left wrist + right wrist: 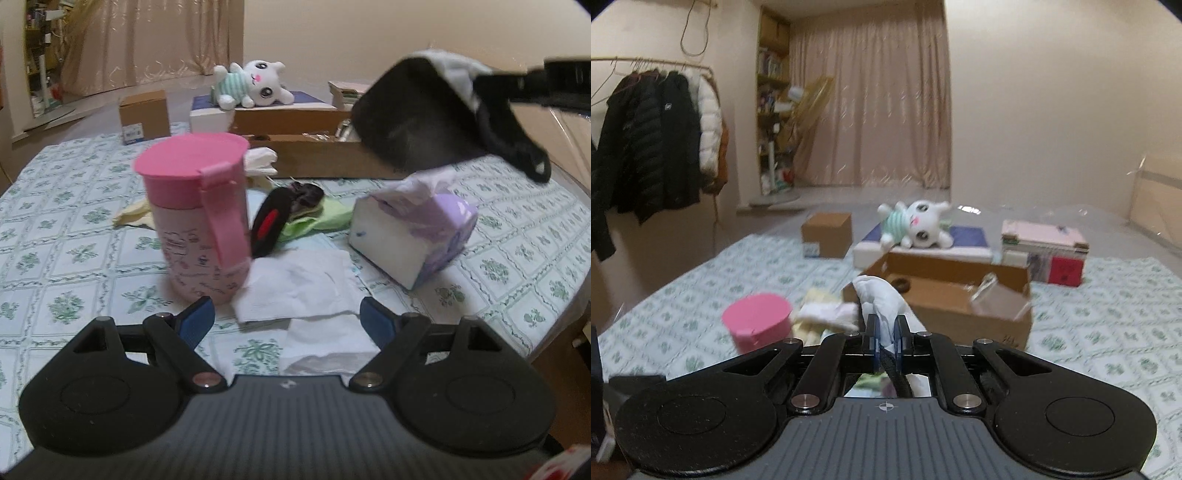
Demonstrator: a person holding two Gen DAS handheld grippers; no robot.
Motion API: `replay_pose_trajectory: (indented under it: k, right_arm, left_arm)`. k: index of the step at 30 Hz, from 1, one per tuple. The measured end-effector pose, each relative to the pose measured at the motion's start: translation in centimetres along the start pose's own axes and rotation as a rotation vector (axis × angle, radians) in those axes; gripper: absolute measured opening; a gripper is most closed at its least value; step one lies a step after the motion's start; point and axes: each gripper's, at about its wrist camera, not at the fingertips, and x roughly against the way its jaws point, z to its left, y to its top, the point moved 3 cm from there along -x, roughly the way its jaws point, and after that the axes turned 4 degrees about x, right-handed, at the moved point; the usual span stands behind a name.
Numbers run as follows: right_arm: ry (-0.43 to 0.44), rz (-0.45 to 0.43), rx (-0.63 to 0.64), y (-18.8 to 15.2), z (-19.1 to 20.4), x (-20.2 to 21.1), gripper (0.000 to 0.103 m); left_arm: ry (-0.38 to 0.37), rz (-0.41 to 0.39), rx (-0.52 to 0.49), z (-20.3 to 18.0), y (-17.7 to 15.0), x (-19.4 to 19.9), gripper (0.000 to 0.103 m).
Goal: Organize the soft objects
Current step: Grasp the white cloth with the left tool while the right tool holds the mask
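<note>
A black-and-white soft garment (pixel 417 122) hangs pinched in the closed right tool (pixel 885 334), lifted over the cardboard box (pixel 960 295). The left tool (pixel 286 317) gapes wide, empty, over two white tissues (pixel 295 284) on the counter (pixel 74 258), one pink cup (pixel 199 214) just beside

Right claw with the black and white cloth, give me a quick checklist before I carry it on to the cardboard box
1. Right claw shut on the black and white cloth: ok.
2. Cloth clear of the table: ok; it hangs above the tissue pack.
3. Dangling strap free of the tissues: cannot tell, it hangs close.
4. Cardboard box open on top: ok.
5. Room in the box: cannot tell; a clear plastic item sits inside.
6. Left claw out of the way: ok, open and low over the white napkins.
</note>
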Motion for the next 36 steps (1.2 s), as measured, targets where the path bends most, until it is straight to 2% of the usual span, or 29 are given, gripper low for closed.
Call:
replay_pose_trajectory:
  k: [8, 18, 23, 25, 26, 30, 36]
  right_arm:
    - [-0.021, 0.067, -0.030, -2.6, -2.0, -1.6, 0.007]
    - [-0.002, 0.120, -0.050, -5.0, -2.7, -3.1, 0.007]
    - [0.001, 0.140, -0.062, -5.9, -2.9, -3.7, 0.007]
    - [0.002, 0.146, -0.065, -6.1, -3.0, -3.8, 0.007]
    - [0.003, 0.147, -0.066, -6.2, -3.0, -3.9, 0.007]
    - [0.003, 0.147, -0.068, -6.2, -2.9, -3.8, 0.007]
    - [0.001, 0.140, -0.070, -6.2, -2.8, -3.5, 0.007]
  left_arm:
    - [-0.002, 0.016, -0.034, -1.8, -0.1, -3.5, 0.082]
    - [0.019, 0.073, -0.099, -3.1, -0.9, -7.9, 0.071]
    - [0.017, 0.082, -0.093, -2.9, -1.6, -7.8, 0.054]
    - [0.010, 0.082, -0.090, -3.0, -1.6, -7.6, 0.042]
    - [0.011, 0.082, -0.093, -3.0, -1.6, -7.5, 0.039]
    - [0.014, 0.087, -0.088, -2.8, -1.4, -7.3, 0.011]
    - [-0.033, 0.069, -0.023, -1.8, -0.1, -5.1, 0.009]
